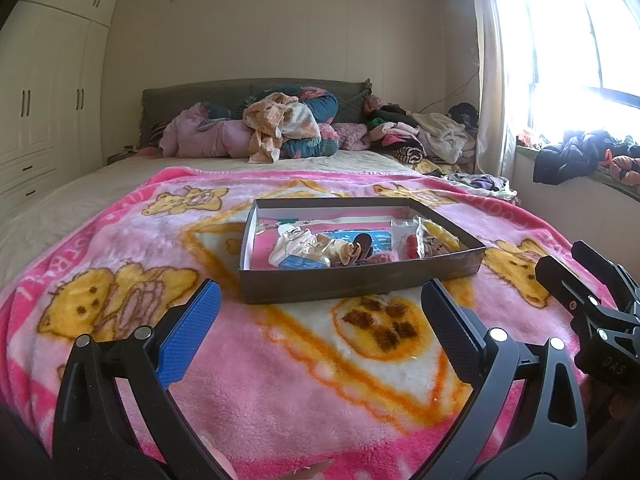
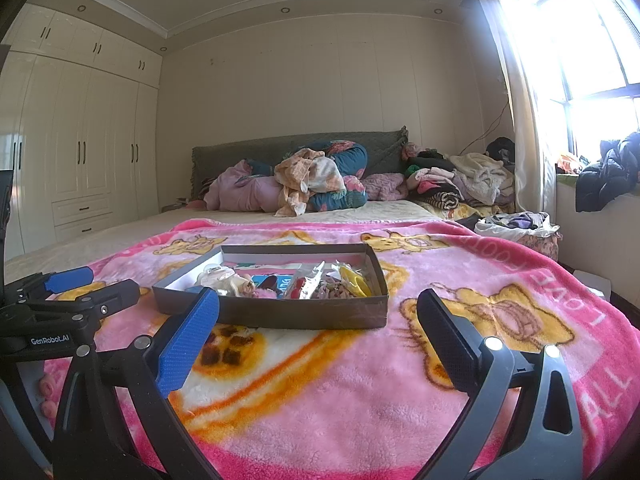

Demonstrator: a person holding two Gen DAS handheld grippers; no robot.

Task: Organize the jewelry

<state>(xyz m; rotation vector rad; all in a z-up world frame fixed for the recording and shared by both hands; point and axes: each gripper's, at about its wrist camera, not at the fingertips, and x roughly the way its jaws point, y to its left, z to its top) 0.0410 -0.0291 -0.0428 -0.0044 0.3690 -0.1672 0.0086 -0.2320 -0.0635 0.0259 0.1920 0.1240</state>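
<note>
Both tongs gape short of the jewelry box.

Your left gripper and right gripper are showing black frames with silver screws, each pairing a textured blue pad with a black one; "GenRobot.AI" is showing in white lettering.
</note>
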